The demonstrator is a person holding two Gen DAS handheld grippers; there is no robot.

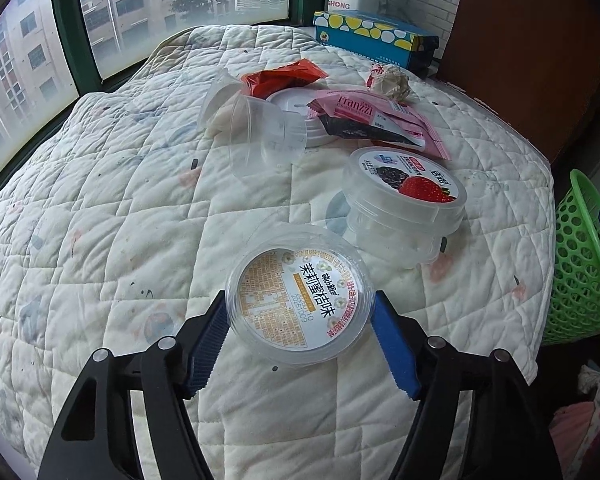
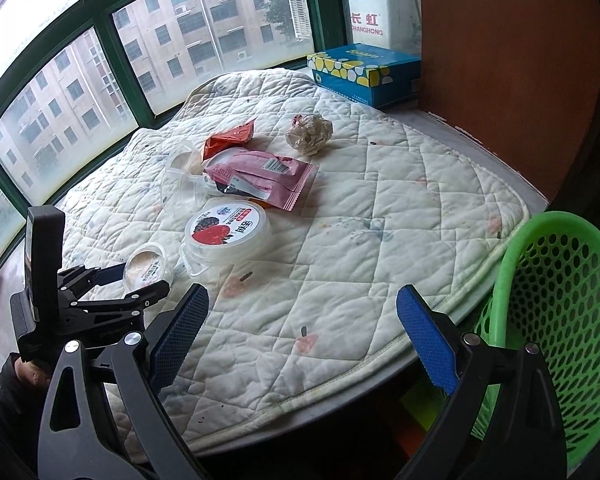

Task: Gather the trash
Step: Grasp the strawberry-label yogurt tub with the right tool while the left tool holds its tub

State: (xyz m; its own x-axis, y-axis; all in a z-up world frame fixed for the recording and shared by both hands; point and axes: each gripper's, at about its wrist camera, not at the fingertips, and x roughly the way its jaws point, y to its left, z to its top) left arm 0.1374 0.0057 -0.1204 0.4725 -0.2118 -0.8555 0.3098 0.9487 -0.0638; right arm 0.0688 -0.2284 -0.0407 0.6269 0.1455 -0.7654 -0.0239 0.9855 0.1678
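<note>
A clear plastic cup with an orange label point(image 1: 296, 300) sits on the quilted table cover point(image 1: 100, 220), between the blue pads of my left gripper point(image 1: 298, 294), which touch its rim on both sides. The right wrist view shows that left gripper point(image 2: 144, 278) around the same cup point(image 2: 146, 262). Behind it lie a strawberry-label tub point(image 1: 408, 196) point(image 2: 226, 226), a pink wrapper point(image 1: 376, 120) point(image 2: 260, 176), a red wrapper point(image 1: 280, 78) point(image 2: 228, 140), empty clear cups point(image 1: 256, 128) point(image 2: 180, 176) and a crumpled ball point(image 1: 390, 82) point(image 2: 310, 134). My right gripper point(image 2: 304, 292) hangs open and empty over the table's near edge.
A green perforated basket point(image 2: 560, 320) point(image 1: 580, 260) stands just beyond the table's right edge, next to my right gripper. A blue tissue box point(image 2: 364, 70) point(image 1: 376, 38) sits at the far corner by the window. A brown panel closes off the right side.
</note>
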